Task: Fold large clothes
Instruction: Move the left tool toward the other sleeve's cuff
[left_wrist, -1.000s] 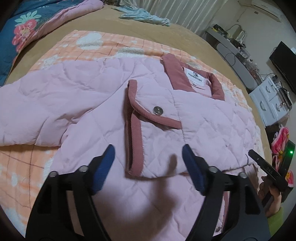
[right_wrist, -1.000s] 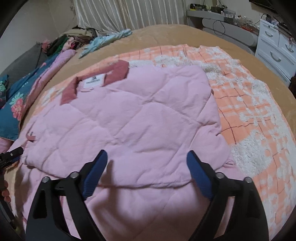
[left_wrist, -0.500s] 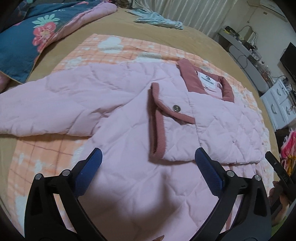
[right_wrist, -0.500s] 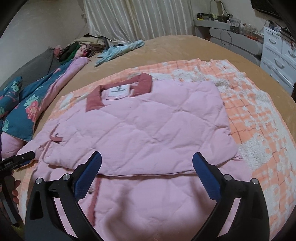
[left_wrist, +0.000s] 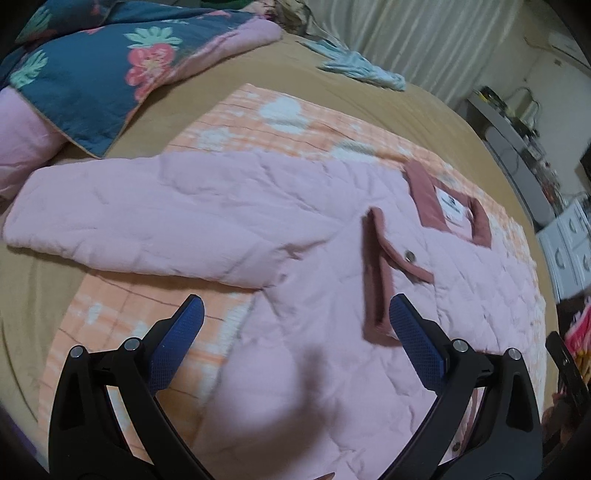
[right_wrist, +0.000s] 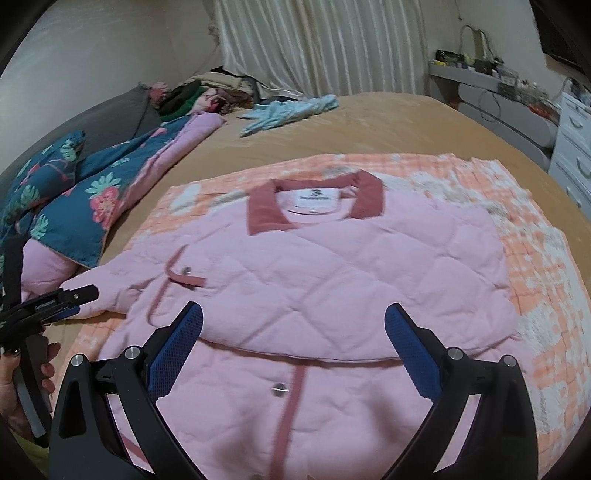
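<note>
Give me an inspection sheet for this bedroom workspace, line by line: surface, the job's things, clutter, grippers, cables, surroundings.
Surface: tan bed cover with an orange checked blanket spread on it.
Job's things: pink quilted jacket lying flat on the blanket, one side already folded across the body, other sleeve stretched out sideways.
Clutter: floral duvet, light blue garment, heap of clothes by the curtain.
Grippers: left gripper and right gripper both open, above the jacket, holding nothing.
Cables: wires on the grey shelf.
Surroundings: curtain, white drawers.
</note>
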